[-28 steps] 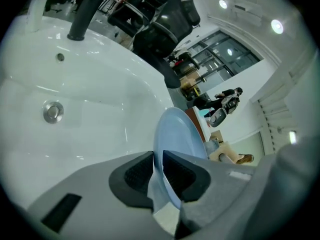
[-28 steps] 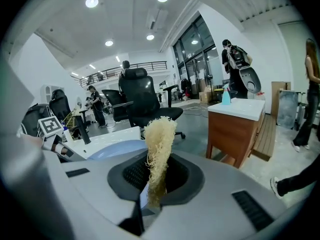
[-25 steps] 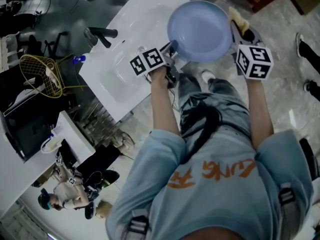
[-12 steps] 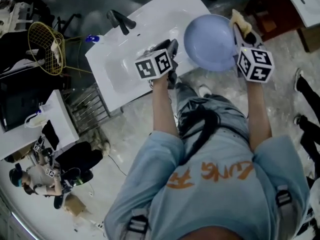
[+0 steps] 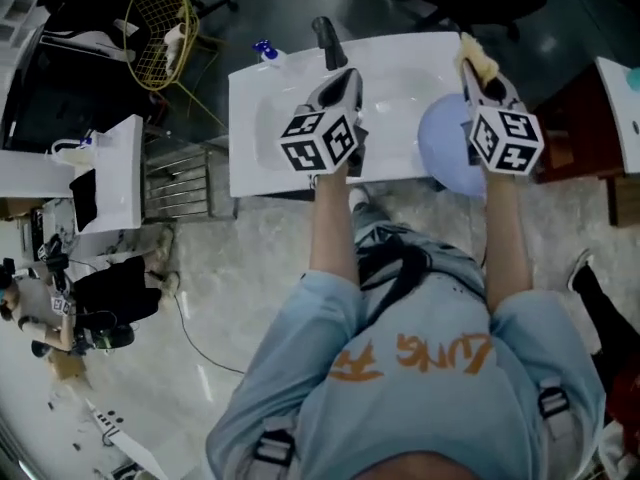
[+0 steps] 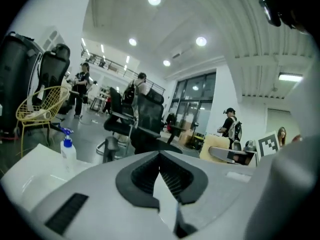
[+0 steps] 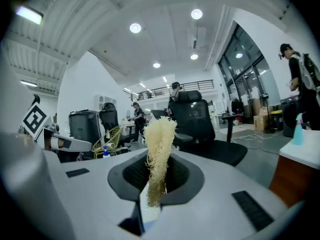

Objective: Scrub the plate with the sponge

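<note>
Clenching the frayed yellow sponge (image 7: 159, 149) between the pads of the right claw (image 5: 480, 76), above the blue plate (image 5: 447, 158). Finds that plate at the right end of the white surface (image 5: 250, 158), poking past the near edge, partly behind the right claw. Has just been closing the left claw (image 5: 345, 78), now shut tight on nothing, over the sink basin (image 5: 400, 68). Left of the faucet (image 5: 326, 38), at the far edge, a spray bottle (image 5: 265, 53).

Left tool (image 5: 346, 78) just closed empty; right tool (image 5: 487, 84) clamps the sponge (image 5: 477, 58).
</note>
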{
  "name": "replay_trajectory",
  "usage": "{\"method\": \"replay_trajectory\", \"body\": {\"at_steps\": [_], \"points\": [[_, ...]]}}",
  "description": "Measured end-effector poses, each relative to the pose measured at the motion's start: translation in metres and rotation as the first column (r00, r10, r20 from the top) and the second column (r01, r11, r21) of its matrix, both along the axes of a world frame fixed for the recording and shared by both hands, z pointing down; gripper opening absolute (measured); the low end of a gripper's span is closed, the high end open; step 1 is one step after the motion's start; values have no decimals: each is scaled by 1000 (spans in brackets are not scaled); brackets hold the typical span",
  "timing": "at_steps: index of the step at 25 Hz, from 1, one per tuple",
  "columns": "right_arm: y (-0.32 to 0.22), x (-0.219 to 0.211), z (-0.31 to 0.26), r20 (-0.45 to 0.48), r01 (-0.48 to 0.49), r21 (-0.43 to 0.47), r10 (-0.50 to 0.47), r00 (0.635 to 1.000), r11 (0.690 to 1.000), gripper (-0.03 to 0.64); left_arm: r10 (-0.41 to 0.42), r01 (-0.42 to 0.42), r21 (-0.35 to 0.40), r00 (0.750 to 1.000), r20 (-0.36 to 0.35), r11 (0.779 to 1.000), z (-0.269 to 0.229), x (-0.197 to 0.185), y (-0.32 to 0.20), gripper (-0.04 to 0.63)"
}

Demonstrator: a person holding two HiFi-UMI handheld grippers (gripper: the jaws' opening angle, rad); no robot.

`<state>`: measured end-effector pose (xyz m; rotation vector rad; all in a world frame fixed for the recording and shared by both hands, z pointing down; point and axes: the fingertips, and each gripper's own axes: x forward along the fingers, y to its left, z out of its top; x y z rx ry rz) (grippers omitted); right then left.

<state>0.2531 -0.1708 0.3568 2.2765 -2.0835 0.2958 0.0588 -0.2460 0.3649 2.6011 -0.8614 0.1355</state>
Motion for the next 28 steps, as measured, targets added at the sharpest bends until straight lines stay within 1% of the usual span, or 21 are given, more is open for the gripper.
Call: {"method": "replay_trajectory", "body": {"at_steps": [2,3,4,5,7,9,11,12,14,16,17,20,23,25,28], "points": [[-28,-21,-24,-6,78,46,-77,997,996,37,-63,66,70,997,-51,995,-27,-19,-12,3],[-41,-32,-35,-8,115,68,-114,993,991,37,-109,116,107,992,-71,988,-40,-30,-19,3],[-53,-42,-44,-9,145,88,-145,989,986,37,-159,170,142,984,-86,975,-52,-41,-25,3],[-63,-52,-53,-9,169,102,-169,986,980,37,-211,225,174,973,-95,959,-63,-52,-30,3],[-81,-71,-67,1,200,123,-201,980,972,37,-316,332,224,943,-103,916,-82,-73,-39,3],[-94,-93,-78,31,221,137,-228,973,965,37,-407,418,250,908,-95,873,-95,-95,-43,3],[-102,-119,-84,59,248,134,-258,964,959,37,-468,471,273,880,-81,839,-105,-116,-42,3],[-103,-132,-85,58,266,122,-274,960,956,37,-484,483,289,872,-73,826,-109,-124,-40,3],[-101,-157,-86,6,311,90,-312,950,946,35,-503,491,326,863,-53,808,-114,-137,-36,3],[-102,-176,-87,-56,353,75,-349,935,933,35,-513,495,343,857,-43,798,-115,-146,-33,3],[-102,-183,-87,-64,366,73,-362,930,928,35,-515,497,339,856,-43,799,-114,-150,-33,3],[-101,-195,-82,-59,381,67,-378,924,922,35,-512,498,316,858,-44,808,-108,-158,-32,3],[-99,-200,-80,-64,387,60,-383,921,920,35,-516,499,316,856,-34,807,-105,-164,-31,3],[-96,-198,-80,-67,386,56,-382,922,921,35,-515,497,313,857,-30,809,-103,-164,-31,3],[-94,-192,-78,-76,378,53,-373,925,924,35,-501,483,306,865,-23,820,-98,-158,-31,3]]}}
